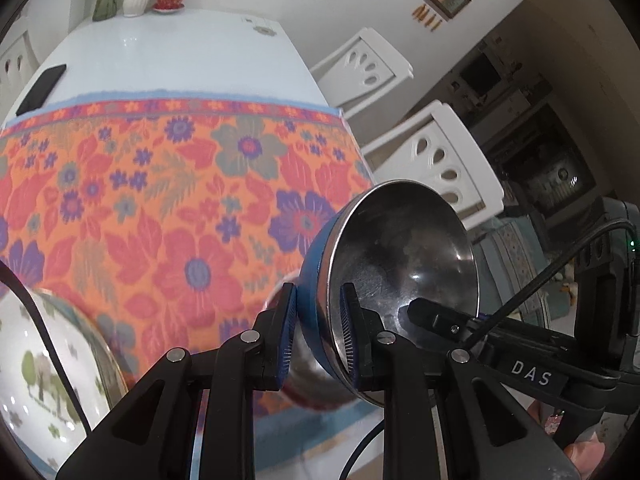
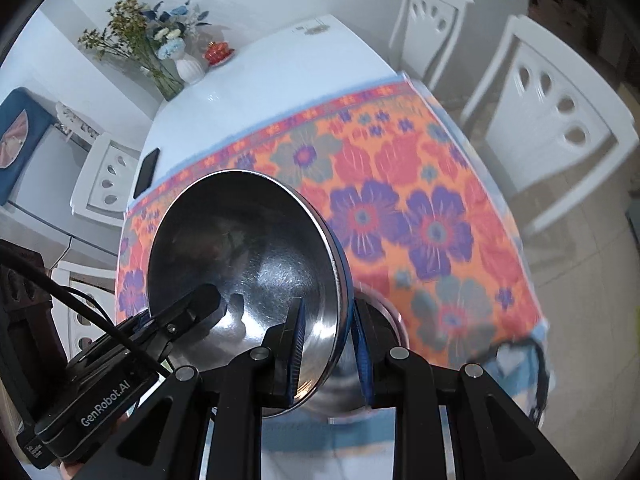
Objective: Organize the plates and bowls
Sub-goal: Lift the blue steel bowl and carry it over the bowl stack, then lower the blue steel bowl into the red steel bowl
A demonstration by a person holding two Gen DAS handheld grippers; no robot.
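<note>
A steel bowl with a blue outside (image 1: 400, 264) is held up over the floral cloth, tipped on edge. My left gripper (image 1: 318, 336) is shut on its rim, one finger inside, one outside. My right gripper (image 2: 326, 350) is shut on the opposite rim of the same bowl (image 2: 248, 248). Each view shows the other gripper's finger inside the bowl. Below the bowl another steel bowl (image 2: 380, 320) stands on the cloth, mostly hidden. A white plate with a tree pattern (image 1: 44, 368) lies at the lower left of the left wrist view.
The floral cloth (image 1: 160, 184) covers the near half of a white table (image 1: 172, 48). A black phone (image 1: 42, 88) lies on the bare part. A vase (image 2: 190, 68), flowers and a red lidded cup (image 2: 218, 52) stand at the far end. White chairs (image 2: 552, 120) stand beside the table.
</note>
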